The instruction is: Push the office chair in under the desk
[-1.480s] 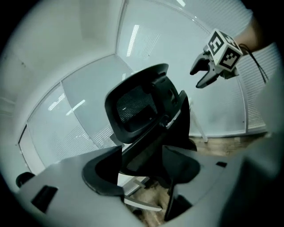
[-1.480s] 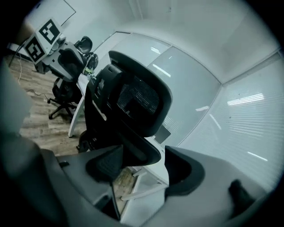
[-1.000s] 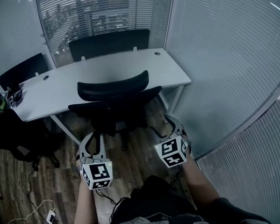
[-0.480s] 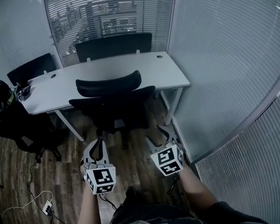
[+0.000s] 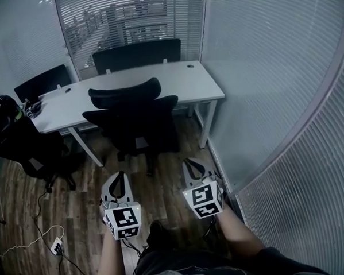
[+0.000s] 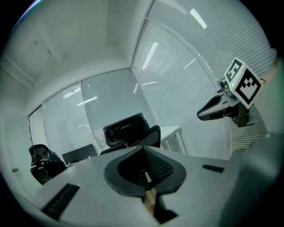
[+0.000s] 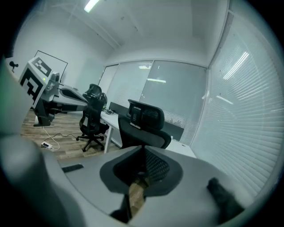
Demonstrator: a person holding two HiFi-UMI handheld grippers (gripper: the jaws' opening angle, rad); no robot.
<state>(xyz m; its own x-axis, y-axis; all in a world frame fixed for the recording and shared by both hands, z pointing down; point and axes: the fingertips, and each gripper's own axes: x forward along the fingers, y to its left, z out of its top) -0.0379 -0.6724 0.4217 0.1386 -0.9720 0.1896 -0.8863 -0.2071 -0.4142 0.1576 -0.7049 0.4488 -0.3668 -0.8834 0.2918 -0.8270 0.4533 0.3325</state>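
office chair: the black office chair [image 5: 132,116] sits at the near edge of the desk, back turned to me, headrest overlapping the edge of the surface from up here. Can't tell how far the seat goes under.
desk: long white surface [image 5: 178,82] on white legs, running from left to right, right end close to the glass wall.
left gripper: the left gripper [image 5: 118,177] is held low over the wood floor [image 5: 163,183], near side of the chair and well apart from it. Fingers closed together, nothing in them.
right gripper: the right gripper [image 5: 190,163] is beside it on the right, same deal, fingers shut and empty, pointing at the chair.
other chairs: a second black chair [image 5: 34,150] stands at the left end of the desk, and a far chair [image 5: 136,54] is tucked behind the desk by the blinds.
floor stuff: a white power strip [image 5: 57,247] with a loose cable lies near left.
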